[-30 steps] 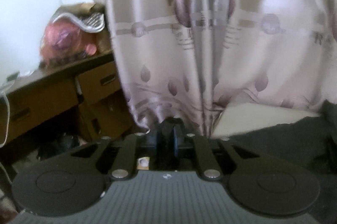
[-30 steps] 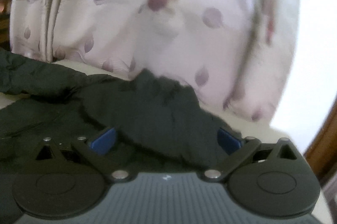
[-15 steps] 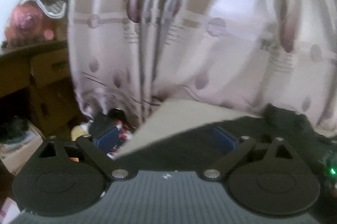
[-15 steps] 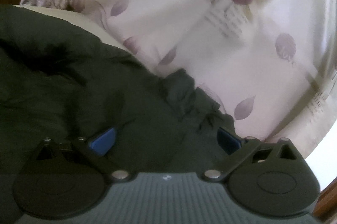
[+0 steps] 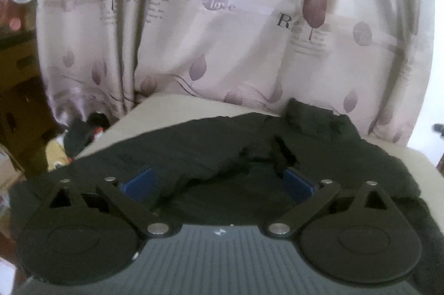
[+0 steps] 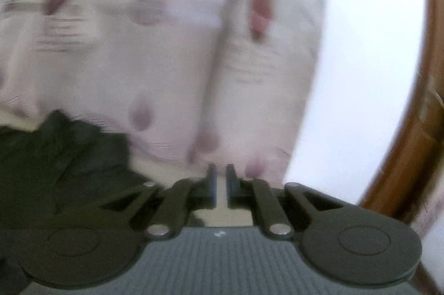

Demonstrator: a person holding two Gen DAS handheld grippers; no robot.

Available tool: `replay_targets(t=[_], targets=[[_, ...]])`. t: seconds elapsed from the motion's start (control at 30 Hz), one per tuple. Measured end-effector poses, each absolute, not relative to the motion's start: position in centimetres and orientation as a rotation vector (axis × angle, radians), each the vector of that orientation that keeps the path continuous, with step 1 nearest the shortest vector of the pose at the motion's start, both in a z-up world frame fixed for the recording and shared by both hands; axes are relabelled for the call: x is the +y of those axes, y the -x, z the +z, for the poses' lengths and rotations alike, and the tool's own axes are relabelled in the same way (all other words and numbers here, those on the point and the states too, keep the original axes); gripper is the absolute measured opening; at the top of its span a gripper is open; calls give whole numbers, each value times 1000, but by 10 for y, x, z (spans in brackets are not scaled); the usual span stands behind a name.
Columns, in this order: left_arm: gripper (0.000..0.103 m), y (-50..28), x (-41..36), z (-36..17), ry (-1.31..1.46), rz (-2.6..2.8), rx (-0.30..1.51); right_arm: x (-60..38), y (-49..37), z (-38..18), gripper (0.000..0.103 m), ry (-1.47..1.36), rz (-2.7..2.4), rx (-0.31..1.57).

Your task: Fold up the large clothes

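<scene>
Garment (image 5: 194, 153): a large black piece of clothing, rumpled, lying spread over a beige table (image 5: 172, 106). In the left wrist view it covers most of the table surface, with a raised fold running across its middle and a bunched section at the far right edge, near the curtain.

Left gripper (image 5: 219, 181): positioned low over the garment, its blue-padded fingers (image 5: 138, 179) spread wide. Black cloth lies between and beneath them; whether the pads touch the cloth cannot be determined.

Right gripper (image 6: 220, 185): its fingers (image 6: 212, 184) are drawn almost together, with only a narrow slit between them. Nothing is pinched; bare table (image 6: 219, 211) shows through the slit. The garment (image 6: 63, 156) lies to the left of this gripper, apart from the fingertips. This view is blurred.

Background: a pale curtain (image 5: 236, 31) printed with purple leaves and lettering hangs directly behind the table and fills the upper part of both views. In the left wrist view, brown furniture (image 5: 19, 89) stands at the far left, with assorted clutter (image 5: 80, 134) on the floor below the curtain hem. In the right wrist view, a curved brown wooden frame (image 6: 410, 134) runs along the right edge.
</scene>
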State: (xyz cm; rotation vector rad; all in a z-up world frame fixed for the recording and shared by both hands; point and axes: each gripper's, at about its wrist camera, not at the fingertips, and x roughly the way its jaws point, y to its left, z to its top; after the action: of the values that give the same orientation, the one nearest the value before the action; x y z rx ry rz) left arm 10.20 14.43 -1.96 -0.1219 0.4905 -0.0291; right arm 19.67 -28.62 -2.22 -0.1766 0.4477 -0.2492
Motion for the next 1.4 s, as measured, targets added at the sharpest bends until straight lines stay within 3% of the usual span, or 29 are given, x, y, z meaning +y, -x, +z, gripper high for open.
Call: replay_targets(t=[0.03, 0.1, 0.13, 0.17, 0.4, 0.47, 0.5, 0.53, 0.57, 0.97, 1.13, 1.4], targets=[[100, -102, 142, -21, 129, -27, 494, -262, -197, -27, 19, 196, -167, 466], [100, -101, 137, -24, 147, -37, 507, -211, -200, -41, 47, 225, -22, 490], [100, -100, 136, -25, 150, -37, 512, -181, -203, -52, 72, 255, 54, 498], [100, -99, 135, -25, 149, -29, 513, -154, -207, -60, 84, 290, 108, 497], [103, -102, 142, -34, 158, 7, 549, -39, -253, -118, 84, 632, 148, 444], [103, -105, 144, -37, 165, 10, 557, -36, -269, -123, 77, 647, 129, 457], [103, -107, 144, -39, 172, 11, 567, -39, -274, -124, 63, 636, 121, 466], [103, -109, 144, -40, 177, 8, 578, -47, -279, -123, 12, 621, 97, 483], [103, -110, 144, -41, 180, 5, 586, -59, -283, -116, 7, 601, 53, 484], [103, -119, 117, -45, 176, -38, 620, -380, -196, -13, 7, 213, -503, 453], [103, -120, 91, -49, 135, -56, 626, -489, -158, -39, 7, 38, -652, 549], [103, -114, 66, -54, 98, -51, 650, -572, -142, -104, 6, -268, -798, 623]])
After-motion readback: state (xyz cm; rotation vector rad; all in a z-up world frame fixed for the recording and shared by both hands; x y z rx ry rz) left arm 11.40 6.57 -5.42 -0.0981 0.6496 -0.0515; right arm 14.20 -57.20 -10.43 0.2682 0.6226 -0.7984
